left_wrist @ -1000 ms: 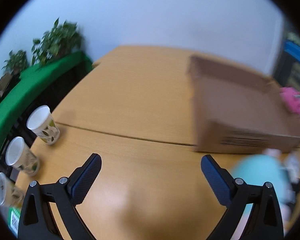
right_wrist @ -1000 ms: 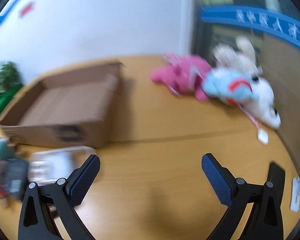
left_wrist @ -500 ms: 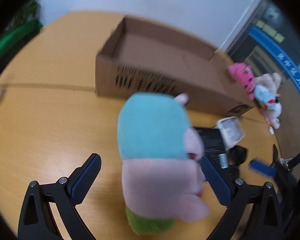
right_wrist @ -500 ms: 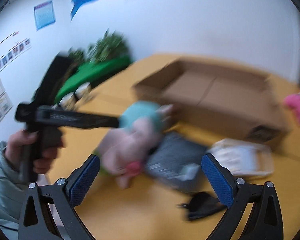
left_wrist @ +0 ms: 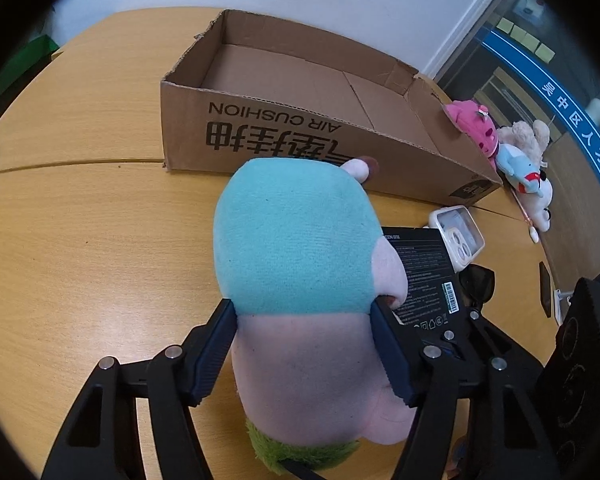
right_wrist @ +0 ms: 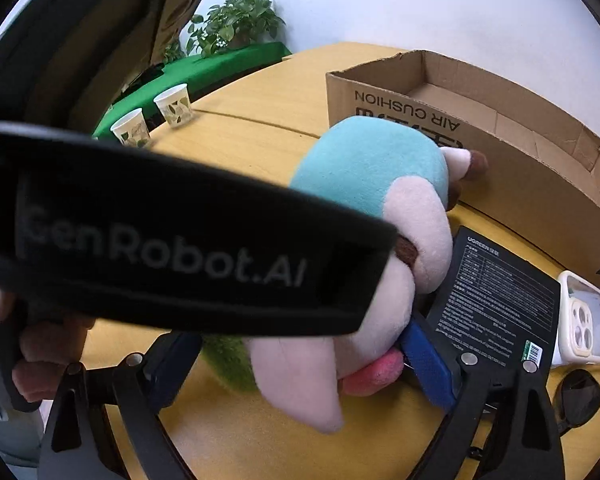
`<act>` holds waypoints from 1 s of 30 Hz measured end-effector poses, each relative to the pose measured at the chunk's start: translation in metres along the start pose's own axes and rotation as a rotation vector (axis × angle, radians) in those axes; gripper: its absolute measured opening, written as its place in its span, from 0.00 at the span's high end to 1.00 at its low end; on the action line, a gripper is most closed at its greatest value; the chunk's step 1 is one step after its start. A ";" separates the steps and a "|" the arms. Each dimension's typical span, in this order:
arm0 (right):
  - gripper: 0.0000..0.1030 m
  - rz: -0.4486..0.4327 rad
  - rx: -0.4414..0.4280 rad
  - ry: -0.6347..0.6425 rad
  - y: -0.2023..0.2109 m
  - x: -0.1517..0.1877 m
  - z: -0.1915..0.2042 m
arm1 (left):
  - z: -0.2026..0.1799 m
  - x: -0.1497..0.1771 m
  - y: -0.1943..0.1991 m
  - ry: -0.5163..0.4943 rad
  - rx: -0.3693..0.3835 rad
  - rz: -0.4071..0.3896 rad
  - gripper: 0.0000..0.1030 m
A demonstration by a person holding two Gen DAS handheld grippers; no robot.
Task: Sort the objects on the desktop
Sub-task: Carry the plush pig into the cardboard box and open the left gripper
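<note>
Left tool (left_wrist: 302,344) is clamped on the plush toy (left_wrist: 296,240), pads squeezing its pale middle just under the teal head. Right tool (right_wrist: 296,356) sits around the same toy, though I can't tell if it's actually pinching. Looks soft, light, squashy, so grab the body, not the limbs. Cardboard box (left_wrist: 300,120) is straight ahead.

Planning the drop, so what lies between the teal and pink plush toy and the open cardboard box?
Only bare wooden tabletop separates plush toy from cardboard box, per the left wrist view.
</note>
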State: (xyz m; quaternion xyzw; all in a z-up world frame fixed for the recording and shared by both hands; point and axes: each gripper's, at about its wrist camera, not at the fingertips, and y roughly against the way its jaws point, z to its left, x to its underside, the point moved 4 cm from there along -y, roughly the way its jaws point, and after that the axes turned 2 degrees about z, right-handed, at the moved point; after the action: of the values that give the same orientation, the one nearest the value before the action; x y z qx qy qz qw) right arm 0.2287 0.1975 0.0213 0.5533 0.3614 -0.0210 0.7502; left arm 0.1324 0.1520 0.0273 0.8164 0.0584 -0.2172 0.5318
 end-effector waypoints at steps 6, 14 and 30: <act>0.18 -0.017 -0.008 0.017 0.005 0.008 0.005 | -0.001 0.002 0.005 0.015 -0.001 -0.015 0.43; 0.27 -0.062 -0.027 0.035 0.031 0.016 0.018 | -0.016 0.002 0.032 0.005 -0.050 -0.085 0.47; 0.27 -0.224 0.061 0.066 0.094 -0.035 -0.025 | -0.062 -0.080 0.085 -0.115 -0.060 -0.263 0.47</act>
State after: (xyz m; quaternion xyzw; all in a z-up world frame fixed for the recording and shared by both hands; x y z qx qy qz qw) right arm 0.2309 0.2419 0.1150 0.5323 0.4445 -0.0975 0.7138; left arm 0.1062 0.1818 0.1530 0.7716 0.1409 -0.3296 0.5255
